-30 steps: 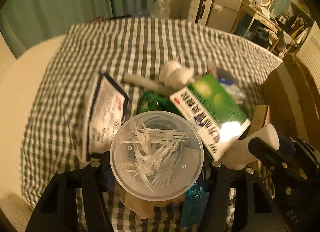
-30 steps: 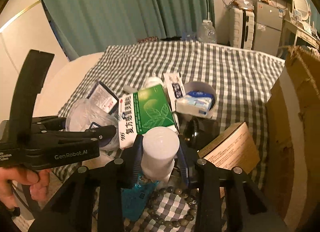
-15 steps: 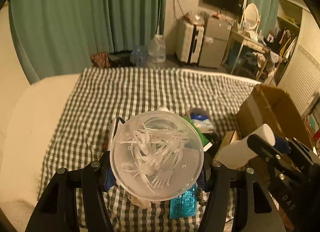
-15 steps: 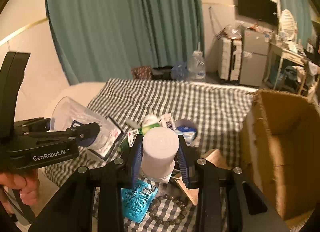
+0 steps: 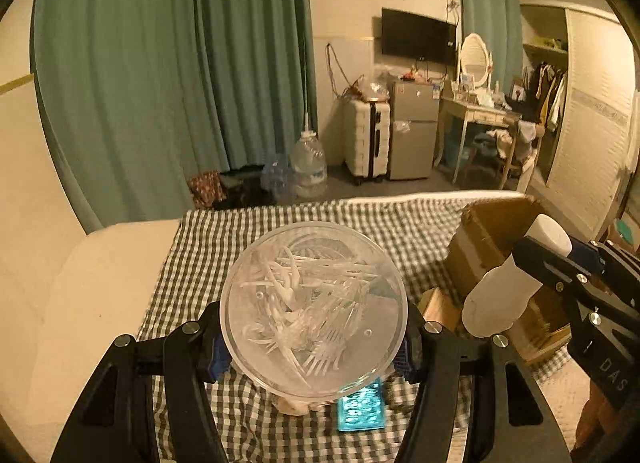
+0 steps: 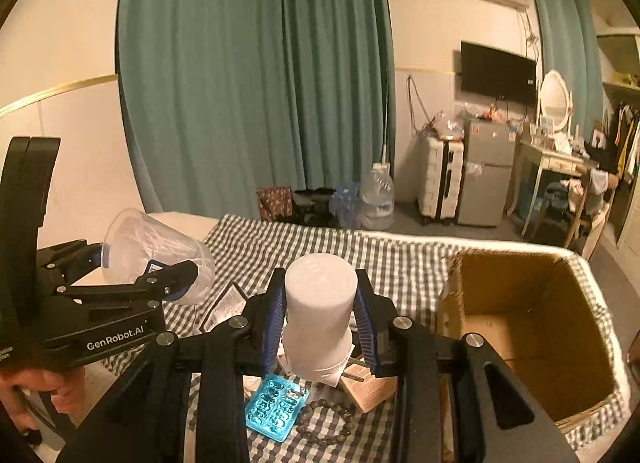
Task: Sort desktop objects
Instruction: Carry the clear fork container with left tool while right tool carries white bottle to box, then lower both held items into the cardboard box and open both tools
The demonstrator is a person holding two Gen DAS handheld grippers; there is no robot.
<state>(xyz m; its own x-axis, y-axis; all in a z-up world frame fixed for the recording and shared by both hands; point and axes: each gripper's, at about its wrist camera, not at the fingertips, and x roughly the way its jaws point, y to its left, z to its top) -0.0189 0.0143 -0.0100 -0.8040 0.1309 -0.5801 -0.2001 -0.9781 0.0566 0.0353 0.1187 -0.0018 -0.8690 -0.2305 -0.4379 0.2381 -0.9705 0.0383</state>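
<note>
My left gripper (image 5: 314, 337) is shut on a clear plastic cup (image 5: 314, 305) full of white plastic forks, held up above the checked cloth (image 5: 248, 239). The cup also shows in the right wrist view (image 6: 156, 253), lying tilted in the left gripper (image 6: 188, 275). My right gripper (image 6: 320, 315) is shut on a white cylindrical bottle (image 6: 320, 307), raised above the table; the bottle shows in the left wrist view (image 5: 516, 279) at the right. An open cardboard box (image 6: 532, 327) stands to the right.
On the cloth below lie a turquoise blister pack (image 6: 276, 409), a bead bracelet (image 6: 326, 421), a small brown box (image 6: 368, 389) and a packet (image 6: 226, 305). Beyond the table are green curtains, a suitcase (image 6: 440, 179), a small fridge and water bottles.
Both grippers have lifted with their loads, from close above the cluttered cloth to well above it. The views now tilt up toward the room, and the green medicine box is out of sight.
</note>
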